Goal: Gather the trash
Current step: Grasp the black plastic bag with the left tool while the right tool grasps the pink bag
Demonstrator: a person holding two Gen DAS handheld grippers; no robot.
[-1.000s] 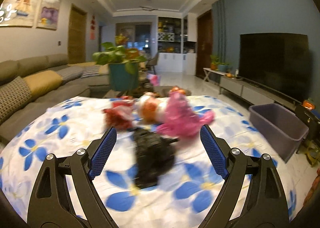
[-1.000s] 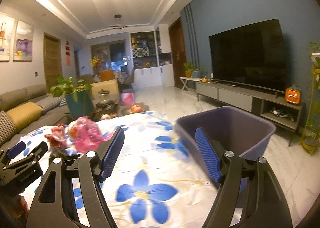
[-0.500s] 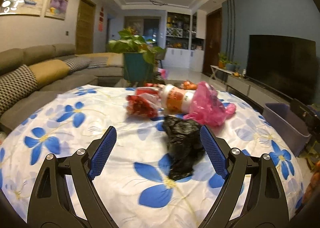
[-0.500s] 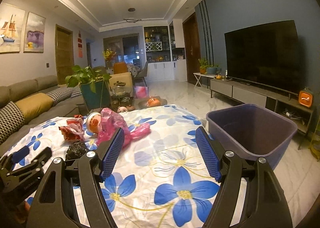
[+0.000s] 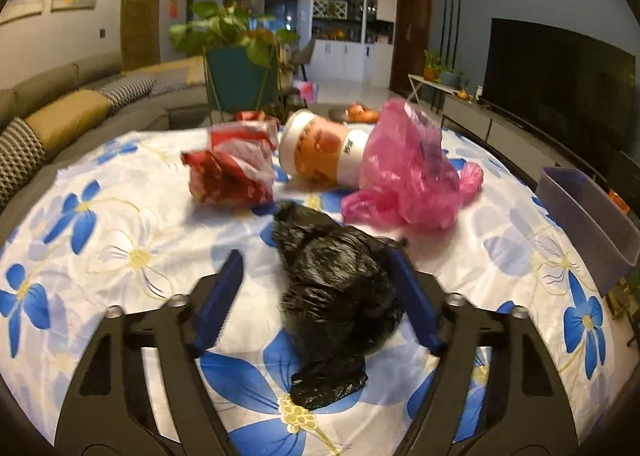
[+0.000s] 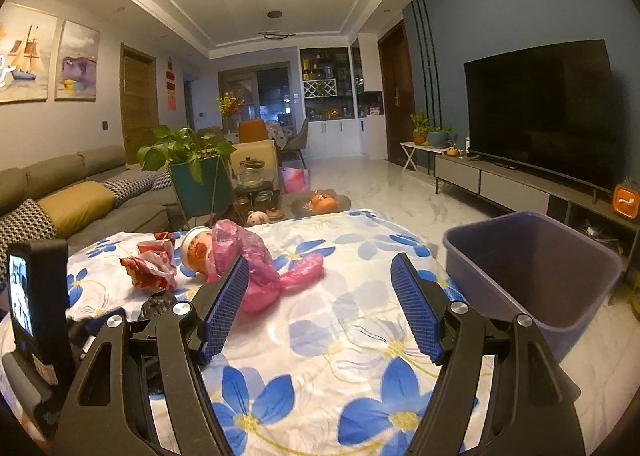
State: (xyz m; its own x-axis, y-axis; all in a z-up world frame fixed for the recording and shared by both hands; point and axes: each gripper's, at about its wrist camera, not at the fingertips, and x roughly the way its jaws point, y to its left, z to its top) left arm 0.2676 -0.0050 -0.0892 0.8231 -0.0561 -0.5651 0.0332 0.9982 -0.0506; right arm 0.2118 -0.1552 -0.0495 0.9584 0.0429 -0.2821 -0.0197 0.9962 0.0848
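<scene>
Left gripper tilted down, jaws just closing — right gripper spread.

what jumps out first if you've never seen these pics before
The crumpled black bag on the blue-flowered tablecloth draws the eye first, lying between the fingers of the left gripper, whose jaws have just been closing around it. Behind it sit a pink bag, a cup on its side and a red wrapper. At the table's right edge waits an empty purple bin.
</scene>
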